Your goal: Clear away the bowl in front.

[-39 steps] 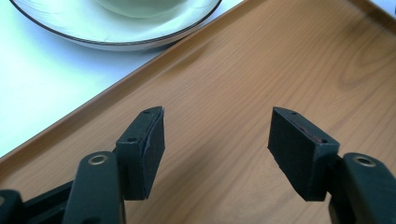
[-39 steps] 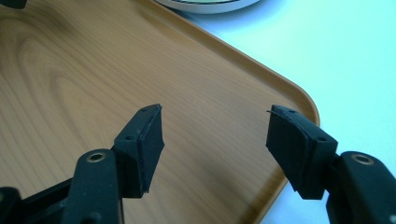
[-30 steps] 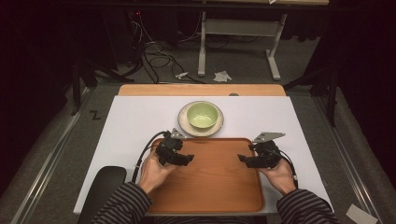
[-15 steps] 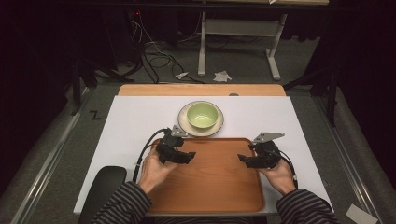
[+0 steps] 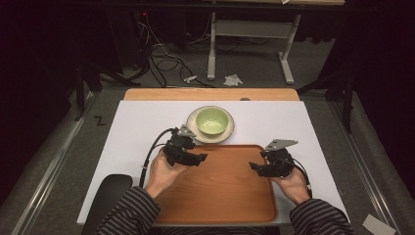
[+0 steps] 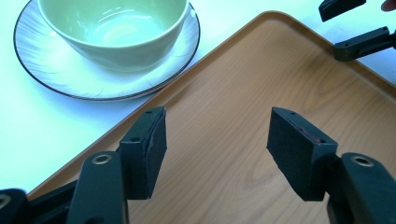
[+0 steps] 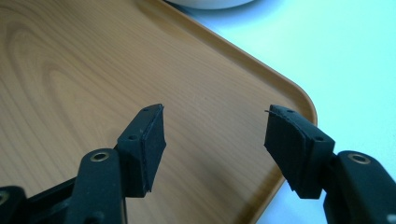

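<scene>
Nearest the person, two striped sleeves come in over the counter's front edge, each hand holding a black two-finger gripper above a rectangular wooden tray with rounded corners (image 5: 220, 196). The tray lies on a white sheet that covers most of the counter (image 5: 137, 127).

The left gripper (image 5: 199, 157) hangs over the tray's far left part, pointing toward the middle. In the left gripper view its fingers (image 6: 144, 149) stand well apart with nothing between them, bare wood grain below, and the tray's raised rim running diagonally just beyond them. The right gripper (image 5: 254, 167) hangs over the tray's right side, pointing inward toward the left one; the two are well apart. In the right gripper view its fingers (image 7: 148, 140) are likewise spread wide and empty, above the tray's surface near a rounded corner, with the white sheet past the rim.

Farther off, just beyond the tray's far edge, a pale green ceramic bowl (image 5: 212, 121) sits upright on a round white plate with a dark rim line (image 5: 195, 122). The plate rests on the white sheet close beside the tray, near the left gripper. The bowl looks empty.

Behind the sheet a strip of bare wooden counter shows, then dark floor with cables.
</scene>
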`<state>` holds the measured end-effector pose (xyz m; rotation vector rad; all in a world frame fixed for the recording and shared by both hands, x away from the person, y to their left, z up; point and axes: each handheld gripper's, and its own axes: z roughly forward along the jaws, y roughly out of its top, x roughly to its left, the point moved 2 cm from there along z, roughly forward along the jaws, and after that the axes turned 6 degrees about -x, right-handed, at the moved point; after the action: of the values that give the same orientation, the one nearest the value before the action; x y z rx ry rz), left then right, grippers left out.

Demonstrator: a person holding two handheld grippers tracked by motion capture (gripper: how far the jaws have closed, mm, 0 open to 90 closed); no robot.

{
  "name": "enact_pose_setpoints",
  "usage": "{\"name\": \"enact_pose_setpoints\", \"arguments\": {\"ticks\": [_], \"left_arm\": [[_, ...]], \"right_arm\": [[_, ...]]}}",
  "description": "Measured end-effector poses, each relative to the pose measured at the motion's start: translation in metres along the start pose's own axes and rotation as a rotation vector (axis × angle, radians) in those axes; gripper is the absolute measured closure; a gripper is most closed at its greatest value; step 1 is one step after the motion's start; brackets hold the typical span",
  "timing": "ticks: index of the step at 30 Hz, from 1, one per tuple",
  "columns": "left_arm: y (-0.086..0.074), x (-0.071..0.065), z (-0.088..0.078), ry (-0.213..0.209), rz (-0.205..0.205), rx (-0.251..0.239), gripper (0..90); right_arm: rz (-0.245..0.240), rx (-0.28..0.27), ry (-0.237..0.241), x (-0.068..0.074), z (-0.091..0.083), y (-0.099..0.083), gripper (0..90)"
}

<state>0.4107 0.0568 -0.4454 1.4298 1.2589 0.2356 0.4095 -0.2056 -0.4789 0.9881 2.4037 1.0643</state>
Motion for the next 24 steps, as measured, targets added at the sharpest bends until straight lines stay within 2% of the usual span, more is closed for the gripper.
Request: {"name": "enact_pose_setpoints", "arguments": {"ticks": [6, 13, 16, 22, 24], "left_arm": [[0.01, -0.003, 0.004, -0.002, -0.006, -0.014, 37.8], [0.033, -0.011, 0.016, -0.025, -0.015, -0.012, 37.7], [0.037, -0.012, 0.019, -0.026, -0.015, -0.013, 37.8], [0.046, -0.007, 0.027, -0.007, -0.023, 0.003, 37.7], [0.05, -0.002, 0.033, 0.005, -0.041, 0.011, 37.7]], "right_arm": [[-0.002, 0.006, -0.001, 0.0, -0.001, 0.0, 39.8], [0.002, 0.003, -0.006, 0.001, -0.001, 0.0, 39.8], [0.003, 0.001, -0.01, 0.0, -0.001, 0.0, 39.8], [-0.005, 0.006, -0.003, 0.001, -0.001, 0.0, 39.9], [-0.005, 0.001, -0.008, 0.001, -0.001, 0.0, 39.9]]}}
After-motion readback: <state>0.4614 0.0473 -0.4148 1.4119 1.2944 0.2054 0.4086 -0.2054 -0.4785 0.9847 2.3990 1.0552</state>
